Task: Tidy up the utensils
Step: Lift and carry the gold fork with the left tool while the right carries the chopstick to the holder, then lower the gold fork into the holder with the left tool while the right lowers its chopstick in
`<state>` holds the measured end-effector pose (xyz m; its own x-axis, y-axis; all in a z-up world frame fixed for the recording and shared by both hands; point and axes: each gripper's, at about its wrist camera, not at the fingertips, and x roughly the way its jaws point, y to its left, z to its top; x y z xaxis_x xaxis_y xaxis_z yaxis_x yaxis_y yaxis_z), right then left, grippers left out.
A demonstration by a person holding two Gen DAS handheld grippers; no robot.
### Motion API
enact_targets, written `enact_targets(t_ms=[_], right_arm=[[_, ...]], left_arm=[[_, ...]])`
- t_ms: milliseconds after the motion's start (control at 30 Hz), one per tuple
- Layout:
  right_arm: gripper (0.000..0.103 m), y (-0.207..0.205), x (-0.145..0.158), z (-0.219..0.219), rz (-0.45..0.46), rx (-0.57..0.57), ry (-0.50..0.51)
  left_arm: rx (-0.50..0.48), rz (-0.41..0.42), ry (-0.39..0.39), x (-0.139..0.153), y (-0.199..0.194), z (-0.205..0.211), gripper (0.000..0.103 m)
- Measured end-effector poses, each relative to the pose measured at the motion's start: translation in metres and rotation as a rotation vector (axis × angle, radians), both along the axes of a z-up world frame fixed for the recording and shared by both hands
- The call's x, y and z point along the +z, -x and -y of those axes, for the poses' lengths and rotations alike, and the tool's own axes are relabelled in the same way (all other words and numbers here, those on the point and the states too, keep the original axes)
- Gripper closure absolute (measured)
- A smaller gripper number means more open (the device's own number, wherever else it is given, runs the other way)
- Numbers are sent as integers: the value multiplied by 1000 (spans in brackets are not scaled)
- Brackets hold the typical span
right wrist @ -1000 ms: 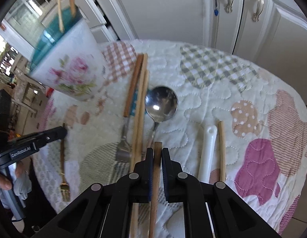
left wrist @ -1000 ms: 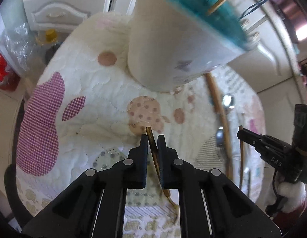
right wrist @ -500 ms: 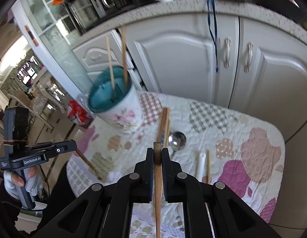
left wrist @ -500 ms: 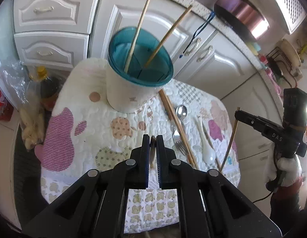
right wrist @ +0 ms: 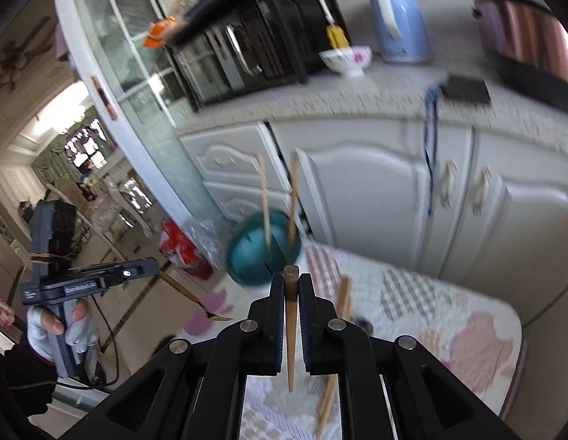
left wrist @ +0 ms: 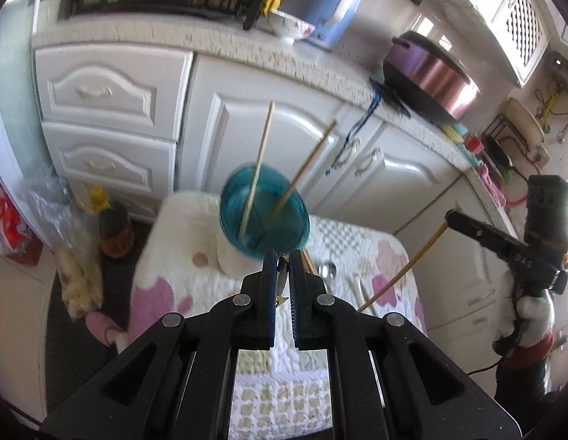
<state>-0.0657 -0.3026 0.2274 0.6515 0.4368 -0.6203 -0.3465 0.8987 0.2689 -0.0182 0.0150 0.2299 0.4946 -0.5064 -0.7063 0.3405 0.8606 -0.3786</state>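
Two chopsticks [left wrist: 257,168] in teal cup [left wrist: 263,220]; left fingers [left wrist: 282,256] clamping fork [right wrist: 195,299], right fingers [right wrist: 291,280] chopstick [right wrist: 290,326].

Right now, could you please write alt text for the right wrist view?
The right hand-held gripper is shut on a wooden chopstick, above a quilted table cover. Beyond it, a teal-lined holder contains two chopsticks; the left hand-held gripper grips a fork.

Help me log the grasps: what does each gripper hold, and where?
Left gripper: fork, by its handle end. Right gripper: chopstick, by its thick end.
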Motion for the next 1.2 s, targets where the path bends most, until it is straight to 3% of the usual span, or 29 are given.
enact_targets(t_ms=[233,433,767,1200], right_arm=[[96,-16,65,-19,118,41,16],[96,-44,98,-46,196,26,56],[96,-95,84,-76,190,-4,110],[96,-132,41,-74,112,-31,105]], left_arm=[[29,71,-33,29,-26,0,98],[42,84,-63,26,-54,15,98],[53,61,-125,1,-86,35,98],[51,24,-177,-29,-103,52,98]])
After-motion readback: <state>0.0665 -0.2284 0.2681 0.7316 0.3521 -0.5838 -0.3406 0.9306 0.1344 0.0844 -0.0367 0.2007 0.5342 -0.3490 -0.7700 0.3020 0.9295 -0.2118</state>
